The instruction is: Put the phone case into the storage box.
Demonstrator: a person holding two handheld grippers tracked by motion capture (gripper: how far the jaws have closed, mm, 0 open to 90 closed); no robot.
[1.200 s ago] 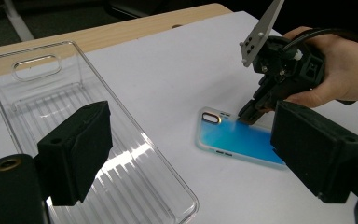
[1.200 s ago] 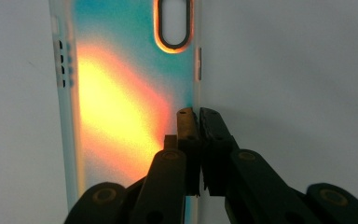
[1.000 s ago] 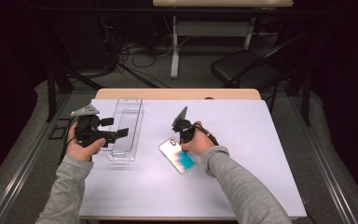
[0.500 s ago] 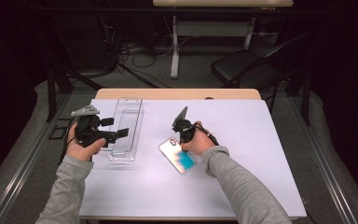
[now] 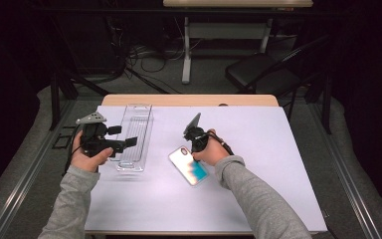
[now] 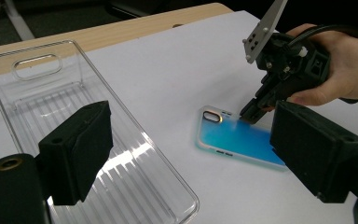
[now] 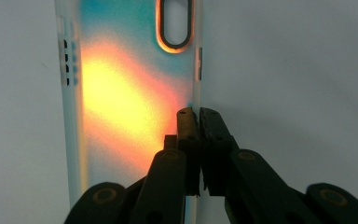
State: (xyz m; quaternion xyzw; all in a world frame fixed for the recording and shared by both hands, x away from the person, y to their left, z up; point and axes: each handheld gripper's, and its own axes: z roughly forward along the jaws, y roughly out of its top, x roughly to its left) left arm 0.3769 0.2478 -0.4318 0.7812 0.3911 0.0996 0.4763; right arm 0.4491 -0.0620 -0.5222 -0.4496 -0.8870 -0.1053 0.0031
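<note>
A phone case with a blue-to-orange tint lies flat on the white table cover. My right gripper points down at the case's long edge and is shut on that edge; the case wall runs between the two pads. A clear ribbed plastic tray sits to the left. My left gripper hovers over the tray's near part, jaws wide open with nothing between them. In the left gripper view, the case and the right gripper lie ahead, beside the tray.
The white cover reaches the table's near and right edges, with a strip of wood bare at the far side. Behind the table stand a dark chair, a desk leg and floor cables.
</note>
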